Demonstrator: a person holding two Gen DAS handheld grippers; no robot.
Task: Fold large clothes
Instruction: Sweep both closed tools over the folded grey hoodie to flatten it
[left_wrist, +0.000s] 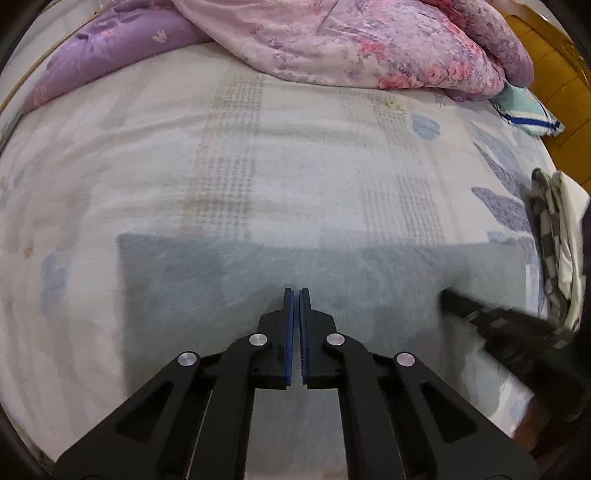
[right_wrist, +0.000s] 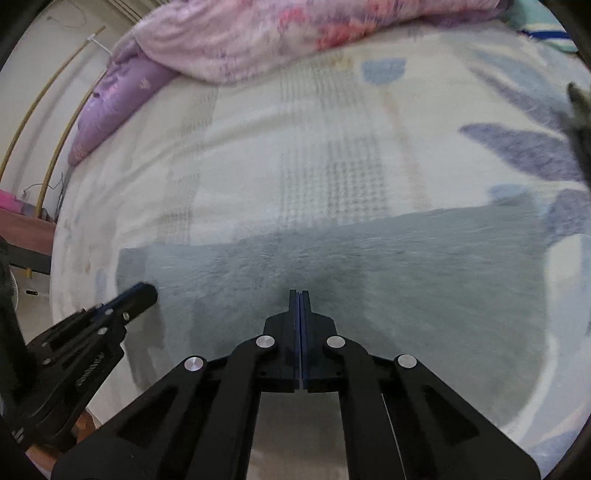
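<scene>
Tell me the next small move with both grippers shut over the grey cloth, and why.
Probably open the left gripper and take the near left part of the grey cloth. Both it and the right gripper look shut with nothing visibly pinched, and the cloth lies flat on the bed sheet, so no fold can start until an edge is gripped.

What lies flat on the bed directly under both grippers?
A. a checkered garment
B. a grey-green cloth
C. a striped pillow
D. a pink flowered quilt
B: the grey-green cloth spreads flat under the shut left gripper and right gripper; the pink quilt is bunched at the far end.
</scene>
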